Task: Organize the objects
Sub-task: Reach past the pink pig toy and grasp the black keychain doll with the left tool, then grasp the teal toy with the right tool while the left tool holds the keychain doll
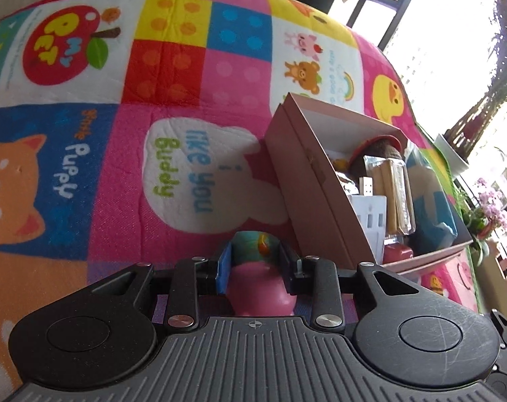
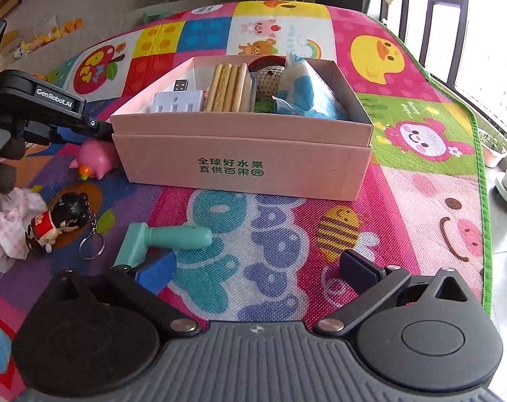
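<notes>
The left gripper (image 1: pixel 257 268) is pinched on a pink bird toy (image 1: pixel 258 289), its fingers pressed against the toy's sides. In the right wrist view the same toy (image 2: pixel 94 160) sits low over the play mat (image 2: pixel 404 194), just beside the left end of the pink cardboard box (image 2: pixel 246 167). From the left camera, the box (image 1: pixel 307 181) lies at about two o'clock of the held toy, very near. It already carries a white adapter (image 2: pixel 178 102), a pack of biscuit sticks (image 2: pixel 228 88), a crocheted toy (image 2: pixel 270 78) and a blue-and-white packet (image 2: pixel 303 95).

The step in hand looks like carrying the pink toy into the box. The next move probably calls for a lift above the box wall, then a swing toward two o'clock and a release over a free gap.

The right gripper (image 2: pixel 258 269) hovers over the mat with its fingers spread wide, holding nothing. A teal toy tool (image 2: pixel 163 239) lies at its ten o'clock, and a doll keychain (image 2: pixel 60 222) farther out at nine, both not yet boxed.
</notes>
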`<state>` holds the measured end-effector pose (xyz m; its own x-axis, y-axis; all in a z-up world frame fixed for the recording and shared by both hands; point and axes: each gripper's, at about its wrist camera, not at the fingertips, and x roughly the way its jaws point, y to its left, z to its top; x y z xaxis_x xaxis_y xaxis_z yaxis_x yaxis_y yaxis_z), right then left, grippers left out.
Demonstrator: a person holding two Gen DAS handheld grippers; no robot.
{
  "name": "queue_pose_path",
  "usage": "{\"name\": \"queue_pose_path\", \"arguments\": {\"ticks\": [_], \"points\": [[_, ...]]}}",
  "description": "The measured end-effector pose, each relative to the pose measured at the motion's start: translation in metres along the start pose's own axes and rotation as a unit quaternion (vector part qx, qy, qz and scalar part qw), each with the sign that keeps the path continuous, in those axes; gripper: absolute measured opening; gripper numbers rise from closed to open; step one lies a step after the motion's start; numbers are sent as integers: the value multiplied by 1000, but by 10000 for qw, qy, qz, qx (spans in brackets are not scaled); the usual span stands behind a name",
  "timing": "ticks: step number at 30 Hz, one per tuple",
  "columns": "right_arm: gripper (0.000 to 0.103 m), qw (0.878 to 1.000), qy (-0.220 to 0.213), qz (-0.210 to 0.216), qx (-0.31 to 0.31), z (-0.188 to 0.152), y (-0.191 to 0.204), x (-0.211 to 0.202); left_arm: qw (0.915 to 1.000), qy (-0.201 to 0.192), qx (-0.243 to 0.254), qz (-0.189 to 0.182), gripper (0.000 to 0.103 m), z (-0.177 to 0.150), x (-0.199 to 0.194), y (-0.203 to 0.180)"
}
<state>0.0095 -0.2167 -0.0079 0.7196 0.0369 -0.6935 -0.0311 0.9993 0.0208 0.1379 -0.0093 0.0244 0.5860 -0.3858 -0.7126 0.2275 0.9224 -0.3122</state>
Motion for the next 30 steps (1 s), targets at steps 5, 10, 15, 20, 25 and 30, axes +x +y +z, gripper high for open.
{"name": "queue_pose_path", "arguments": {"ticks": [5, 10, 15, 20, 25, 30], "points": [[103, 10000, -13, -4, 6, -1, 0, 0, 9986, 148, -371, -350, 32, -8, -9, 5], [103, 10000, -16, -2, 8, -1, 0, 0, 9961, -652, -48, -599, 31, -26, -56, -6], [103, 10000, -19, 0, 11, -1, 0, 0, 9833, -423, 1433, -1042, 31, -48, -81, -36], [103, 10000, -21, 3, 12, -1, 0, 0, 9781, -75, 2059, -285, 31, -68, -67, -50], [103, 10000, -24, 4, 17, -1, 0, 0, 9839, 256, 1750, -240, 36, -74, -46, -38], [103, 9997, -117, 150, 180, -1, -5, -6, 9916, 241, 1250, -246, 33, -76, -37, -34]]}}
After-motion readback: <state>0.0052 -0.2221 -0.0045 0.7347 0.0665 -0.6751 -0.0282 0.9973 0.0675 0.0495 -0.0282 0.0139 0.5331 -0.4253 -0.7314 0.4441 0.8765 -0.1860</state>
